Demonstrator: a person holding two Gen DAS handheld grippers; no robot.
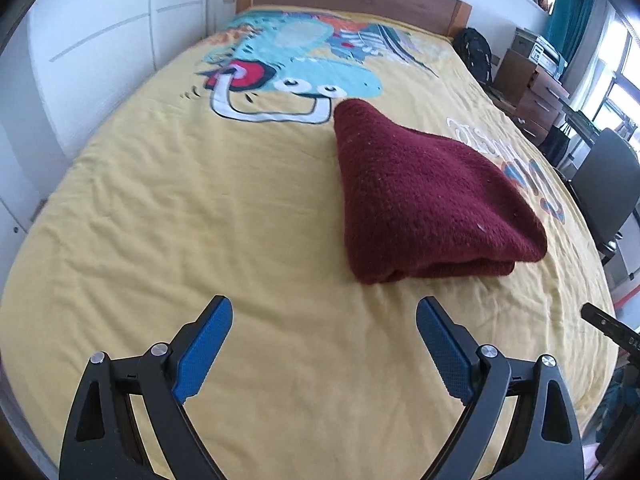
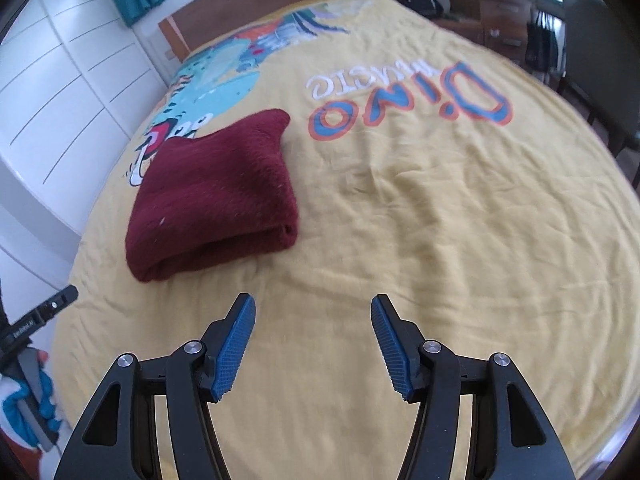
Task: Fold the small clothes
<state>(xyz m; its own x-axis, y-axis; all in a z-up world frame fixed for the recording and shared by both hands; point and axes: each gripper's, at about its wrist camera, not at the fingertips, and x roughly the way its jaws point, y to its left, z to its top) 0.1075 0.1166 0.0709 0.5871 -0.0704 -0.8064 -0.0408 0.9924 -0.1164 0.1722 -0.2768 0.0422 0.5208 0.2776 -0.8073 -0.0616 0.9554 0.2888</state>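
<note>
A: In the left wrist view, you're holding the left gripper [image 1: 324, 316] with its blue pads [image 1: 206, 350] spread wide, pinching nothing, low in the frame over bare yellow bedspread [image 1: 180, 200]

B: And the garment?

A: The maroon knit [image 1: 424, 196] is lying right of centre, already stacked in layers, its rolled edge facing you. It's sitting apart from the pads, so I'm judging that you're standing off because the fold looks done, or you're sizing up one more. At the right edge a dark tip is poking in, likely your other gripper

B: What is the right wrist view showing?

A: Your right gripper [image 2: 313, 312] is also gaping, jaws parted and empty, at the bottom centre. The knit [image 2: 216, 196] is resting left of centre, beside the cartoon dinosaur print [image 2: 212, 76], clear of the lettering [image 2: 404, 96] in the upper middle

B: Why is it keeping its shape?

A: The thick fabric is probably holding the bundle together by weight. If you're going for another fold, I'd guess you're needing both grippers on that near edge
</note>
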